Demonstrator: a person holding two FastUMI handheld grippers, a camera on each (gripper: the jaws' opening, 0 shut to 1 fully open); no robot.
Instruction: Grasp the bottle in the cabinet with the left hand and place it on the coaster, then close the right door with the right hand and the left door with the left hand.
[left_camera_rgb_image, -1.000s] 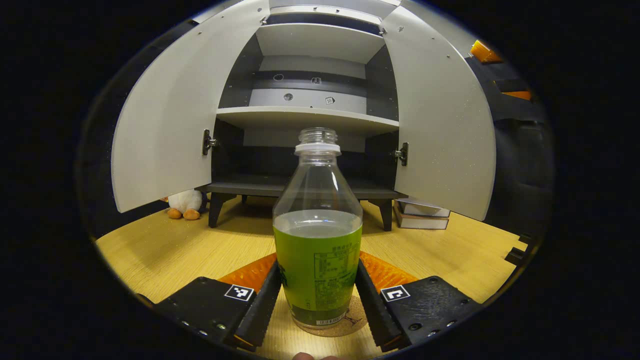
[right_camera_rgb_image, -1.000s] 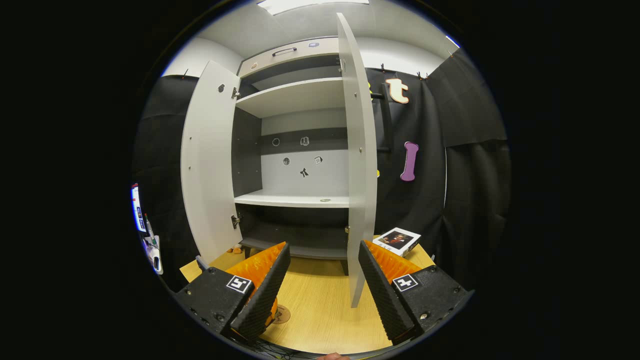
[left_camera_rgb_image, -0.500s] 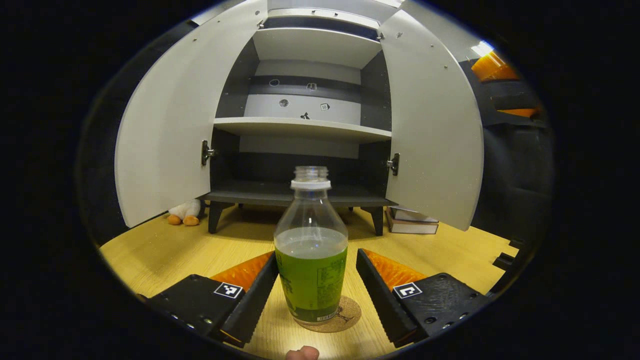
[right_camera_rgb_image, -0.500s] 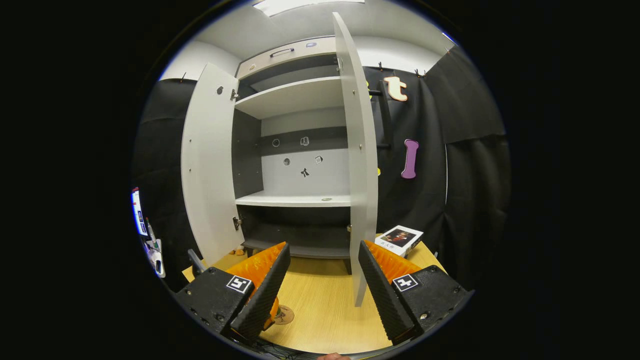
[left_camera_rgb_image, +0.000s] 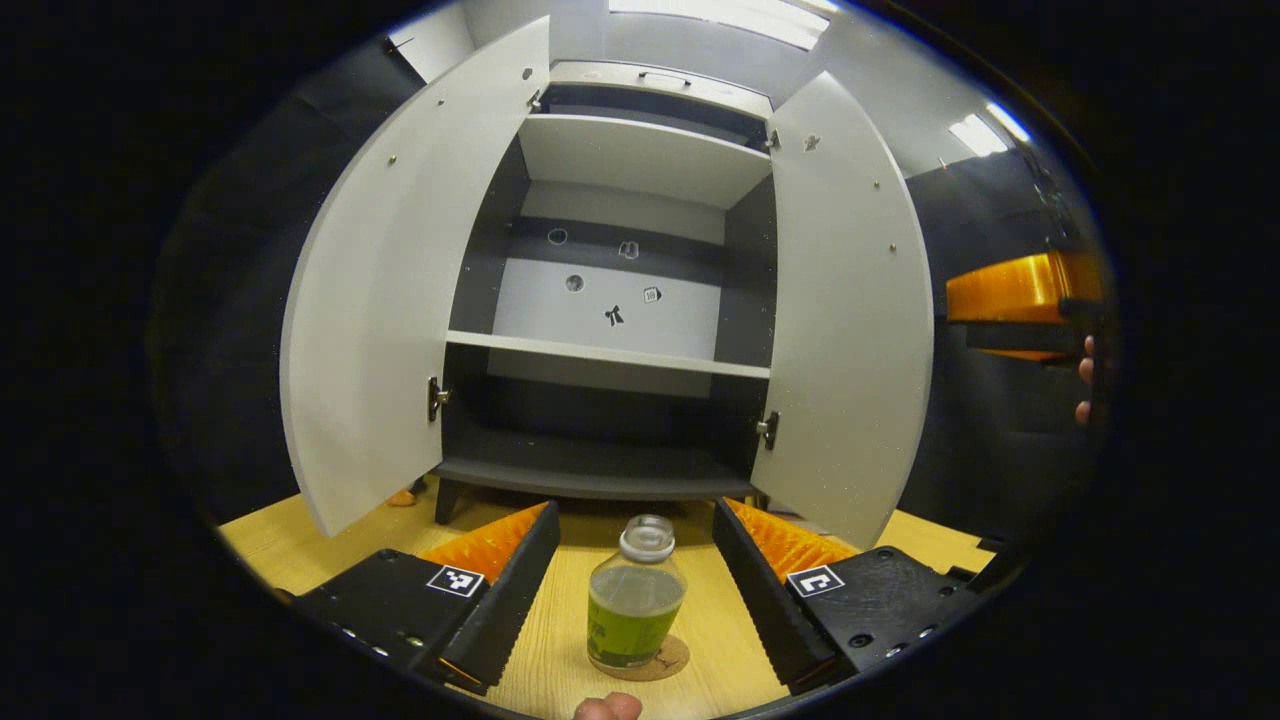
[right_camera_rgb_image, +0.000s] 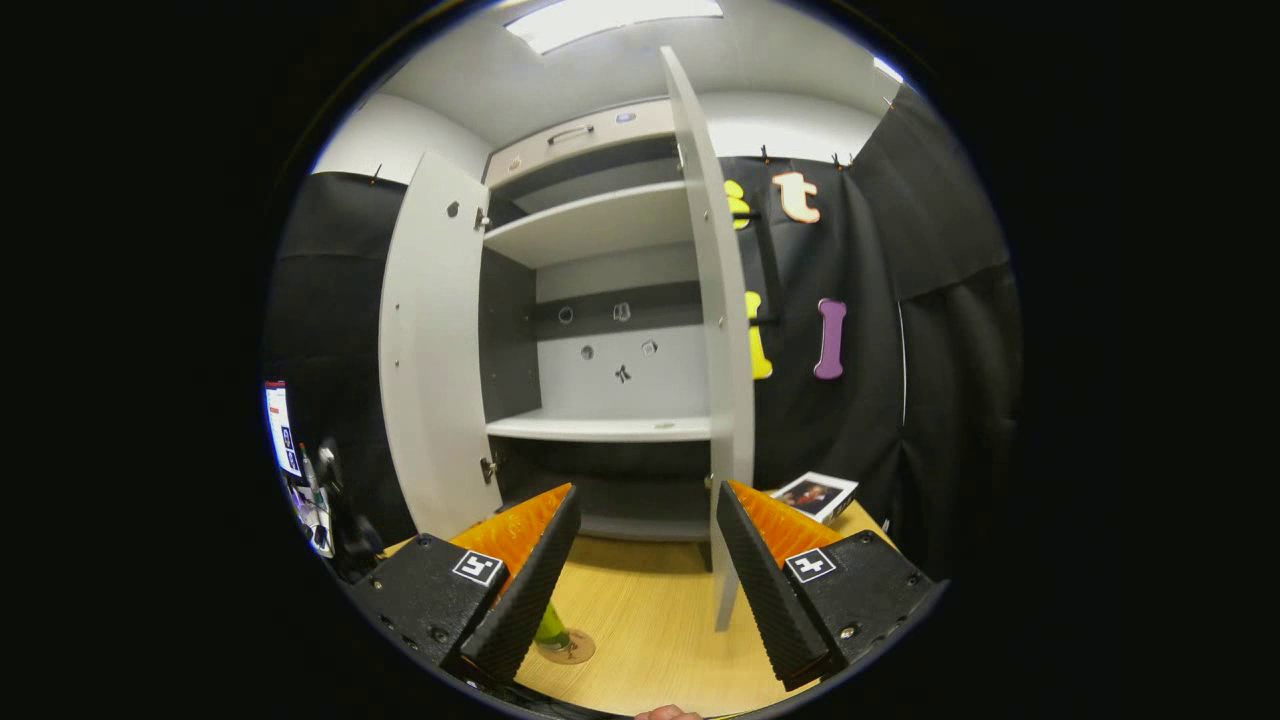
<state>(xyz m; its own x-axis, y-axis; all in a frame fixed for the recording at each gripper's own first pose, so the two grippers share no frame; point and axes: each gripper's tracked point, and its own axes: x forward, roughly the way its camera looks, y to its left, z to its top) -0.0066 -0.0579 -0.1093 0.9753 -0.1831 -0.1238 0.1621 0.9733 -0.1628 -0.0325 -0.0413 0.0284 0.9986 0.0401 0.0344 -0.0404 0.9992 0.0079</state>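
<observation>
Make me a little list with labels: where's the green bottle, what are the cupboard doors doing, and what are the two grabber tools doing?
bottle: green bottle stands upright on the round coaster, no cap on
table: wooden table
cabinet: shelves bare
left door: wide open
right door: wide open
left tool: open, not touching the bottle
right tool: open, pointing at the right door's edge

A wooden table (left_camera_rgb_image: 300, 545) is spreading across the bottom of both views. In the right gripper view, a book (right_camera_rgb_image: 815, 494) is lying on the table at about 4 o'clock, flat, near the black cloth (right_camera_rgb_image: 950, 330). At 8 o'clock a lit screen (right_camera_rgb_image: 279, 427) is glowing, with small clutter (right_camera_rgb_image: 318, 505) hanging just below it. Ceiling lights (right_camera_rgb_image: 610, 16) are shining at 12 o'clock.
</observation>
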